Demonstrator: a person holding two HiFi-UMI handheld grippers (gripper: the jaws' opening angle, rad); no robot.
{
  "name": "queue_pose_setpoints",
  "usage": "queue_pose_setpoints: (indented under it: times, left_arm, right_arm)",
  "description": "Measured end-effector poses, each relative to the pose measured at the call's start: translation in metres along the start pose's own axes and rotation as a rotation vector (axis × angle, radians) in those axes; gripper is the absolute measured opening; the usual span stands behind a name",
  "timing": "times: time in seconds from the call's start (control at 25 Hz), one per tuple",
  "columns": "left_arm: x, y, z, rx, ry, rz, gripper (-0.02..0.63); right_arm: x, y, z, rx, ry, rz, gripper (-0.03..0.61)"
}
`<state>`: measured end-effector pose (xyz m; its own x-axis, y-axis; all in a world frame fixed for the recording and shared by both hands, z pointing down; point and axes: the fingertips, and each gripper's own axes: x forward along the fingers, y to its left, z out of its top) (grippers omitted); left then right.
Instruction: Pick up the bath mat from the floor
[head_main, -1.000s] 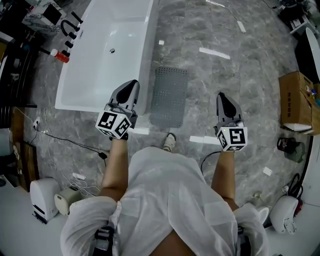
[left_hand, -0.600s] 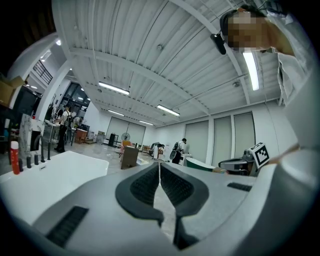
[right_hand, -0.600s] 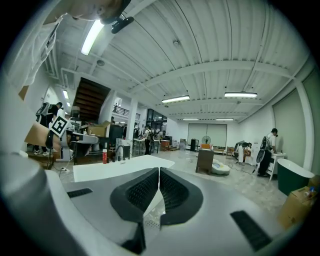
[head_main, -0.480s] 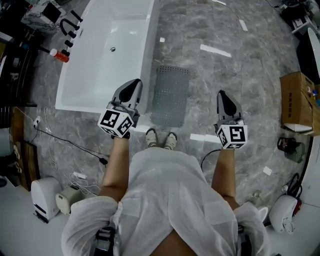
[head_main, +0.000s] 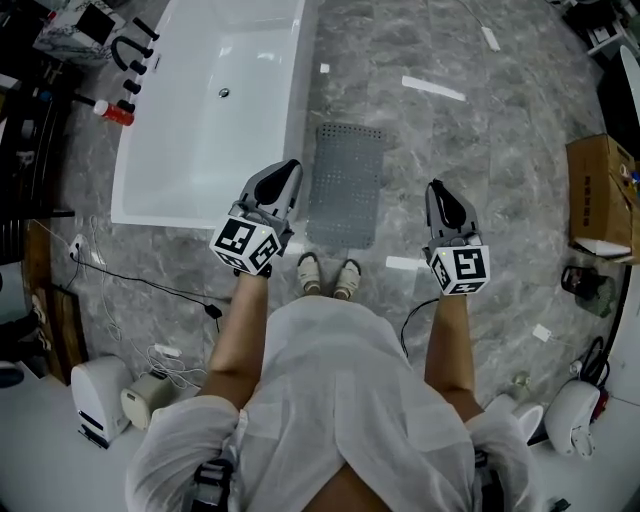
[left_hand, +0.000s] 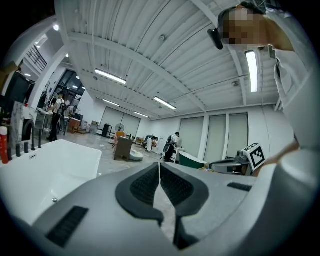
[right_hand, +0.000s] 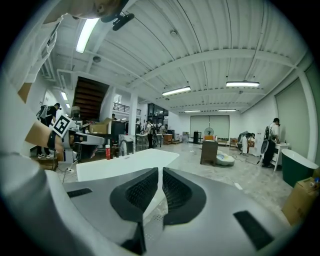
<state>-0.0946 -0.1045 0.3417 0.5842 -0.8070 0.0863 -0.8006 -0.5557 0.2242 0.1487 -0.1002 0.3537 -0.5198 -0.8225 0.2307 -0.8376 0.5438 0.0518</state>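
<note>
A grey dotted bath mat (head_main: 346, 184) lies flat on the marble floor beside the white bathtub (head_main: 200, 110), just ahead of the person's shoes (head_main: 327, 276). My left gripper (head_main: 289, 171) hovers over the tub's corner at the mat's left edge, jaws shut and empty. My right gripper (head_main: 434, 190) hangs to the right of the mat, also shut with nothing in it. In the left gripper view the closed pads (left_hand: 159, 185) point level across the hall. The right gripper view shows its closed pads (right_hand: 160, 192) over a strip of the mat (right_hand: 156, 220).
Dark tap fittings and a red-capped bottle (head_main: 112, 110) stand at the tub's left rim. Cables (head_main: 140, 285) and small white appliances (head_main: 100, 395) lie at the lower left. A cardboard box (head_main: 600, 190) sits at the right. Other people stand far off in the hall.
The person stepped up to the mat's near edge, and both shoes now show. Both grippers sank and moved towards the mat, still shut.
</note>
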Motion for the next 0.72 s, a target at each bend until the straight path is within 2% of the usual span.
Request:
queue_pose_setpoints:
  times: [0.32, 0.56, 0.72]
  left_arm:
    - [0.03, 0.014, -0.047, -0.027, 0.012, -0.041, 0.017]
    - [0.061, 0.037, -0.113, -0.047, 0.005, -0.052, 0.017]
    - [0.084, 0.051, -0.163, -0.07, 0.014, -0.059, 0.017]
  right_arm:
    - [0.029, -0.002, -0.05, 0.011, 0.032, 0.008, 0.032]
    - [0.071, -0.008, -0.112, 0.022, 0.017, -0.001, 0.037]
    - [0.1, -0.003, -0.165, 0.06, 0.036, 0.007, 0.07]
